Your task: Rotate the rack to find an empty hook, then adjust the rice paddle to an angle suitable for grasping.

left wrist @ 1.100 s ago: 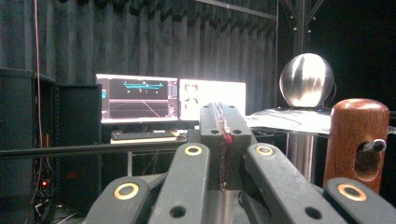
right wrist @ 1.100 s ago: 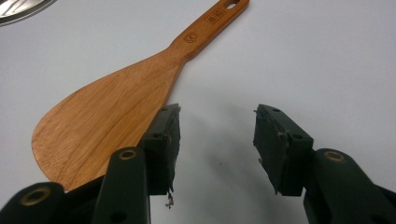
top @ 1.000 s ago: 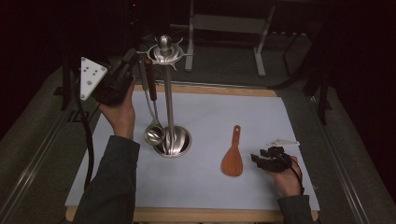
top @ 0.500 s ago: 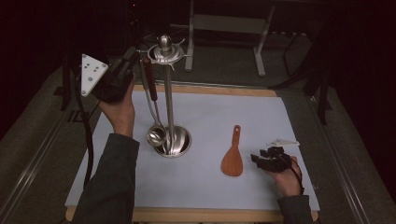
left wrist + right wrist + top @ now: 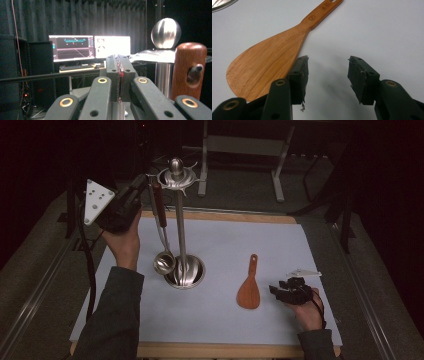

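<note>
A ladle [image 5: 163, 237] hangs from the metal rack [image 5: 179, 220] at the worktop's [image 5: 300, 255] left. Since a second ago little has moved; the left tongs [image 5: 119, 75], pressed together and empty, sit beside its wooden handle, apparently just released. The right tongs [image 5: 327, 75] rest apart beside a wooden spatula [image 5: 249, 285].

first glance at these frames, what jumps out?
The tall steel utensil stand at the mat's left-centre, with a wooden-handled ladle hanging from its top ring. The left gripper is raised beside that ring with its jaws shut; in the left gripper view the ladle's handle stands just right of them. Lower right, a wooden spatula lies flat on the pale mat, and the right gripper rests open beside its blade.
</note>
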### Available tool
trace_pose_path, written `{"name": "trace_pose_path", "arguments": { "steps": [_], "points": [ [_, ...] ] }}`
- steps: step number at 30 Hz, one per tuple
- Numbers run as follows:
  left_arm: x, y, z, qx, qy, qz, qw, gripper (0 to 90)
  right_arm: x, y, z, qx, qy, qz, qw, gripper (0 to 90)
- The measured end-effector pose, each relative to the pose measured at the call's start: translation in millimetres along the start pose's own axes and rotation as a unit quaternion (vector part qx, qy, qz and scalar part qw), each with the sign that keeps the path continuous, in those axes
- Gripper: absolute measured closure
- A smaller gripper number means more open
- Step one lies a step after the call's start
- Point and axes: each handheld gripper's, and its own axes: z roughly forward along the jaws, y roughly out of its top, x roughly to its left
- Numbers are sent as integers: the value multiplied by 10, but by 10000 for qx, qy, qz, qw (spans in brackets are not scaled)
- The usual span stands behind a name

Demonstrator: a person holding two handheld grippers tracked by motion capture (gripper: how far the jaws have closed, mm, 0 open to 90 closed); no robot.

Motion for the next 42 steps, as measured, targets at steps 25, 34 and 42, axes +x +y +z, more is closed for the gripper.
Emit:
{"name": "trace_pose_path", "arguments": {
  "steps": [25,34,42],
  "points": [
    [111,-1023,-654,887,92,-334,9955,853,18,-12,11,9,10,-10,10000,506],
    [162,-1642,-895,1660,255,-508,9845,850,68,-5,58,56,41,-79,9999,505],
    [124,-2031,-986,2212,241,-465,9738,820,153,31,96,-9,42,-134,9999,506]
  ]
}}
